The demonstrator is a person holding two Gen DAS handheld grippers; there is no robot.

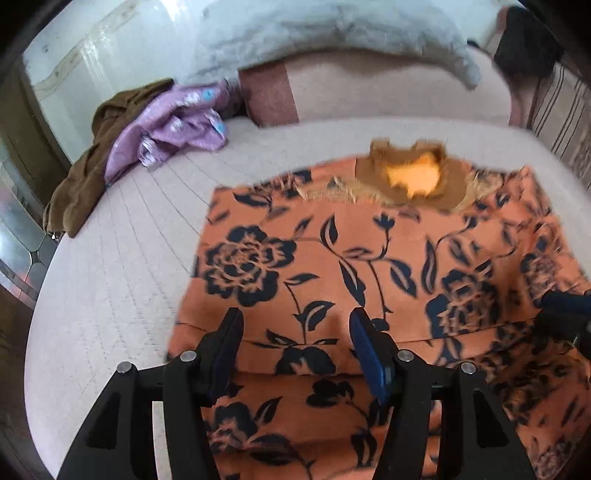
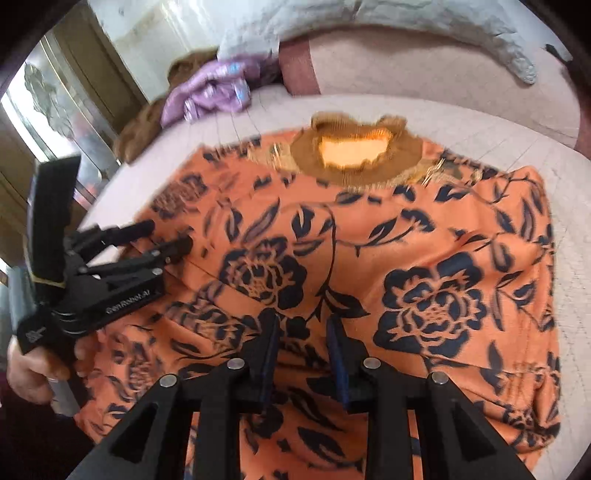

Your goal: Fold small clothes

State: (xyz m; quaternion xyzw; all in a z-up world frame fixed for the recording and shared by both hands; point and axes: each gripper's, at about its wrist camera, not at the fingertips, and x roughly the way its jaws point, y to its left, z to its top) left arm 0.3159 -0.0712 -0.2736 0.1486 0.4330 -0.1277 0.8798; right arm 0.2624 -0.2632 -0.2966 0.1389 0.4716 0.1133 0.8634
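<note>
An orange top with dark blue flowers (image 1: 369, 258) lies flat on the pale bed, its brown collar (image 1: 410, 177) at the far end. It also shows in the right wrist view (image 2: 369, 251). My left gripper (image 1: 295, 332) is open and empty, low over the top's lower left part. It shows from the side in the right wrist view (image 2: 170, 236), at the top's left edge. My right gripper (image 2: 303, 332) is open and empty over the top's lower middle. Its tip shows at the right edge of the left wrist view (image 1: 565, 306).
A purple garment (image 1: 173, 129) and a brown garment (image 1: 88, 177) lie crumpled at the bed's far left. A white fluffy pillow (image 1: 332, 33) and a reddish cushion (image 1: 267, 96) lie at the head. The bed's edge (image 1: 40, 314) drops off on the left.
</note>
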